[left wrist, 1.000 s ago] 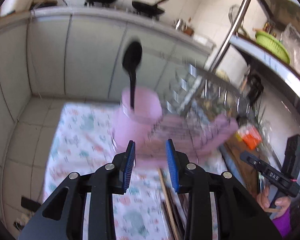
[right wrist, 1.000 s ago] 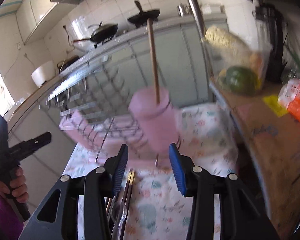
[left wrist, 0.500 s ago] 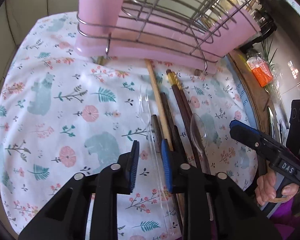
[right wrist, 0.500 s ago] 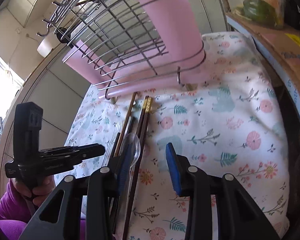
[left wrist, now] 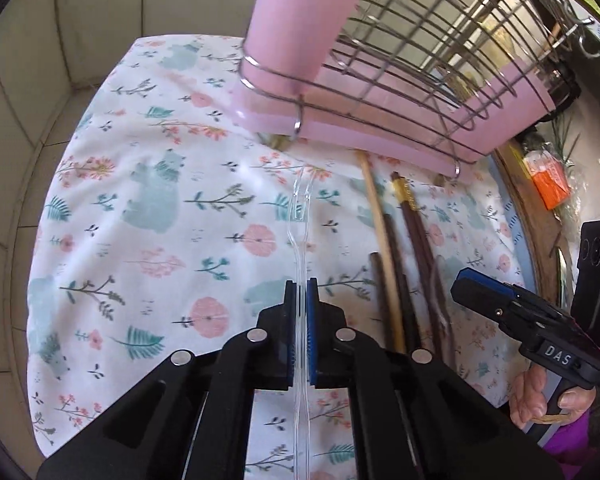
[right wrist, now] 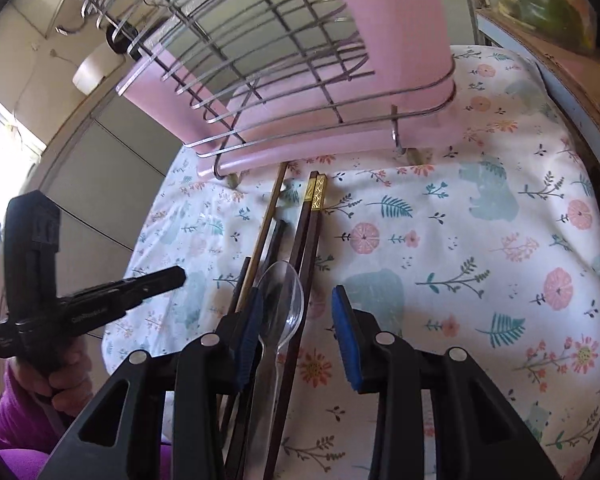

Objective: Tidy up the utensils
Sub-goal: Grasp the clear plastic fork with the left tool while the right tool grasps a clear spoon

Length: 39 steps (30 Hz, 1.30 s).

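On the floral cloth (left wrist: 148, 208) before the pink rack (left wrist: 380, 136), a clear plastic fork (left wrist: 301, 216) sits clamped in the left gripper (left wrist: 300, 300). Beside it lie chopsticks (right wrist: 306, 236) and a clear spoon (right wrist: 282, 300), over which the right gripper (right wrist: 296, 316) hangs, jaws apart.

Pink cup (left wrist: 300, 20) top cropped (contents unseen); clear spoon (right wrist: 278, 312) handle hidden under chopsticks (right wrist: 300, 248).

You see a white cloth (left wrist: 148, 184) printed with pink flowers and teal bears, a pink rack tray (left wrist: 380, 136), dark brown chopsticks (right wrist: 306, 236) with gold ends, and a clear spoon (right wrist: 280, 300).
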Motion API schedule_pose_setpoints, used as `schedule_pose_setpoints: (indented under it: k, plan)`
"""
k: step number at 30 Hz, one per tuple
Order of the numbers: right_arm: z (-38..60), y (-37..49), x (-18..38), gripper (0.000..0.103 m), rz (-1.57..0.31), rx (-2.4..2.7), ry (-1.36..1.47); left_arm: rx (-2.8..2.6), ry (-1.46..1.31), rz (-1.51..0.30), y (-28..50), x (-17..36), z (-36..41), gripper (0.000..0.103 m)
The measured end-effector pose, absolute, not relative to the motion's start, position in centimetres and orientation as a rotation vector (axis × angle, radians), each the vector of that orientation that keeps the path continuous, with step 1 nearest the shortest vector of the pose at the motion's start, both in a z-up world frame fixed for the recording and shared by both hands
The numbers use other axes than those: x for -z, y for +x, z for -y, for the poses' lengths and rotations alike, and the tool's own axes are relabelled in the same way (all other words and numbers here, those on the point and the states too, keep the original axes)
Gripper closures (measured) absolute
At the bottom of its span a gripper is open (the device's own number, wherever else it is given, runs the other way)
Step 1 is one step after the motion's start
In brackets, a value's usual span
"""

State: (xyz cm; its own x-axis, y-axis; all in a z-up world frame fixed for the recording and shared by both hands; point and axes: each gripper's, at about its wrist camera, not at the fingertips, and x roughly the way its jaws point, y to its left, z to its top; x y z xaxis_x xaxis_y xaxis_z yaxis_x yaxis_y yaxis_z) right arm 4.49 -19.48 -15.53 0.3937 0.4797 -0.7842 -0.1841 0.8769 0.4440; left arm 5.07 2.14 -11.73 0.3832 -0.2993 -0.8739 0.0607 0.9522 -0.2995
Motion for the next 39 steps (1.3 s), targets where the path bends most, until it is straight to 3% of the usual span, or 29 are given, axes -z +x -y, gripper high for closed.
schedule_pose_setpoints:
  k: [1,7,11,16,23,24,27,29,31,32,33,39]
  plan:
    - [19.2,4.7,16.0,0.098,-1.111,-0.430,0.298,0.227,-0.234,-1.168,5.1,12.0,-2.4,0.099]
    - [21.0,4.4,14.9,0.100,-1.077,-0.445,0.357,0.229,-0.206,-1.230,6.1,12.8,-2.3,0.098]
    - [24.0,4.5,13.9,0.100,-1.048,-0.366,0.380,0.237,-0.159,-1.248,7.1,12.5,-1.5,0.086]
    - [26.3,5.5,14.0,0.101,-1.035,-0.220,0.329,0.240,-0.091,-1.321,8.7,12.7,-0.6,0.083]
    - [26.3,6.3,15.9,0.099,-1.094,-0.226,0.315,0.236,-0.003,-1.355,9.2,13.4,0.7,0.085]
    - [26.6,6.6,16.1,0.096,-1.106,-0.245,0.338,0.234,0.002,-1.345,9.2,13.4,0.8,0.096]
    - [27.2,7.6,16.5,0.083,-1.131,-0.280,0.382,0.243,-0.025,-1.327,9.4,13.4,1.2,0.099]
    - [27.0,8.4,17.0,0.082,-1.158,-0.302,0.397,0.252,-0.057,-1.315,9.2,13.0,0.4,0.099]
    - [26.5,8.5,16.9,0.082,-1.163,-0.315,0.366,0.259,-0.076,-1.287,8.9,12.5,0.0,0.099]
    - [26.3,8.5,16.8,0.087,-1.164,-0.318,0.342,0.264,-0.088,-1.275,8.7,12.2,-0.3,0.099]
    - [26.0,8.4,16.6,0.098,-1.163,-0.329,0.323,0.271,-0.103,-1.262,8.5,11.9,-0.5,0.099]
    - [25.9,6.7,15.4,0.100,-1.068,-0.325,0.348,0.290,-0.181,-1.121,7.0,8.8,-2.8,0.099]
